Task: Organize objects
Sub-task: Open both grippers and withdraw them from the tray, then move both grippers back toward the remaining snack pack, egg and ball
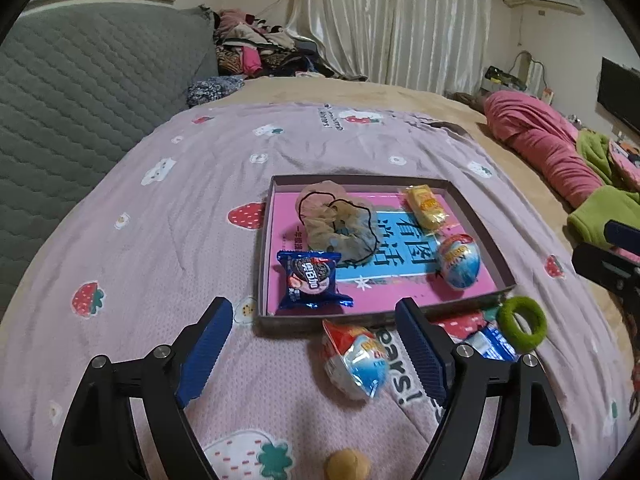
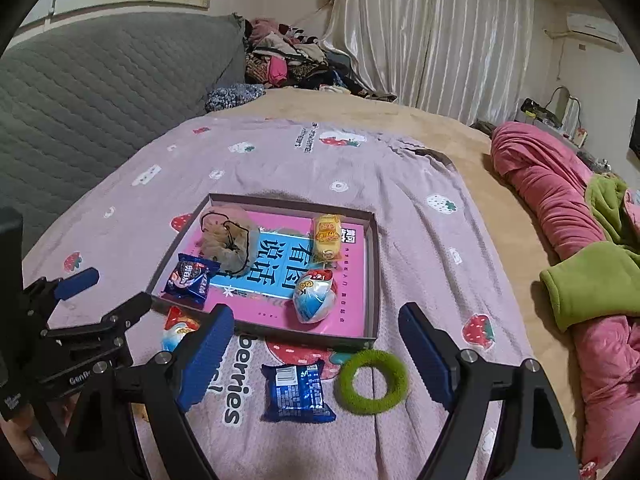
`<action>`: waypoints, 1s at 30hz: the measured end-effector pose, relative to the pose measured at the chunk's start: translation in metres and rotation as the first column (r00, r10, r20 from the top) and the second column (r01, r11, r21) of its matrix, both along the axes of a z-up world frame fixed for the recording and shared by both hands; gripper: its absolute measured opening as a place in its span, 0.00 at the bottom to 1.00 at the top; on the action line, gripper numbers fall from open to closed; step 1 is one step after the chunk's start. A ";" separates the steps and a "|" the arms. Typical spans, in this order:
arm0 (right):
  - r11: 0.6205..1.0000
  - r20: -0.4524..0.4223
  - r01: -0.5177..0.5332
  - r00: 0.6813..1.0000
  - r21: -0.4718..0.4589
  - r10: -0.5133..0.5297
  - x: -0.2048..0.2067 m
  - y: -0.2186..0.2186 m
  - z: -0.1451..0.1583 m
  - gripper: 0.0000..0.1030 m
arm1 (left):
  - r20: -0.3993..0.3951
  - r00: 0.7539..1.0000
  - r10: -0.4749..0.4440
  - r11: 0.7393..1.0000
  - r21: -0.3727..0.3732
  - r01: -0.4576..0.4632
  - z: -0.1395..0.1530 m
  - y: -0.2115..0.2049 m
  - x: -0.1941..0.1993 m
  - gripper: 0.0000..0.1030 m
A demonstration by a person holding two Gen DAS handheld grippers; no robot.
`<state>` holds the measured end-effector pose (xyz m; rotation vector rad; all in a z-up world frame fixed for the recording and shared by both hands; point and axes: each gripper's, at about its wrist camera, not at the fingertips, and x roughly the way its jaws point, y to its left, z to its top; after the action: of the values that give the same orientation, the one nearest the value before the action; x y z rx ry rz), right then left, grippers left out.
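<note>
Pink-lined, the shallow cardboard tray [image 2: 374, 272] lies on a strawberry-print blanket [image 2: 420, 240] spread over the bed. Inside it sit a tan drawstring pouch [image 2: 228, 240] at the far left corner, a yellow snack packet [image 2: 328, 238] at the far right, a blue cookie packet [image 2: 191, 276] propped on the tray's near left rim, and a blue-and-white egg [image 2: 314, 298] toward the near right. The tray's printed bottom is partly covered by these. Just outside the near rim lie a second egg [image 1: 356, 358], half hidden behind a jaw in the right view, a second blue packet [image 2: 296, 392] and a green fuzzy ring [image 2: 374, 382]. A tan round thing [image 1: 346, 466], cut off by the frame, lies nearer than the tray. Both the left gripper [image 1: 320, 354] and right gripper [image 2: 316, 356] hover with jaws released, grasping nothing. Open blanket surrounds the tray on all sides.
</note>
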<state>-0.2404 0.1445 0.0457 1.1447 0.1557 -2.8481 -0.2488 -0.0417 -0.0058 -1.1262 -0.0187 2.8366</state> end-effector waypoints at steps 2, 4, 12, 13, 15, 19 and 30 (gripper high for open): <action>1.000 -0.005 -0.004 1.000 -0.010 0.004 0.005 0.000 0.004 0.82 | -0.005 1.000 -0.006 1.000 0.001 0.006 0.005 0.001 0.005 0.82; 1.000 -0.010 -0.006 1.000 -0.012 0.006 0.008 -0.001 0.009 0.82 | -0.009 1.000 -0.006 1.000 -0.007 0.006 0.012 0.001 0.011 0.82; 0.999 -0.048 -0.027 0.999 -0.043 0.025 0.031 -0.005 0.028 0.82 | -0.041 0.999 0.006 1.000 0.000 -0.006 0.039 -0.004 0.041 0.82; 0.999 -0.053 -0.025 0.998 -0.042 0.023 0.034 -0.006 0.030 0.82 | -0.044 0.999 0.007 1.000 -0.002 -0.007 0.041 -0.004 0.044 0.82; 0.998 -0.057 -0.031 0.998 -0.046 0.028 0.039 -0.006 0.034 0.85 | -0.053 0.999 0.009 1.000 -0.012 -0.010 0.047 -0.005 0.053 0.82; 0.998 -0.067 -0.033 0.997 -0.049 0.030 0.050 -0.008 0.040 0.86 | -0.065 0.998 0.013 1.000 -0.010 -0.014 0.058 -0.009 0.067 0.82; 0.997 -0.083 -0.051 0.995 -0.058 0.046 0.083 -0.017 0.052 0.86 | -0.101 0.994 0.031 0.999 -0.005 -0.032 0.078 -0.023 0.111 0.82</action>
<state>-0.1576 0.1271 0.0975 0.9998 0.0999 -2.8376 -0.1375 -0.0645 0.0724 -0.9905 -0.0198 2.9196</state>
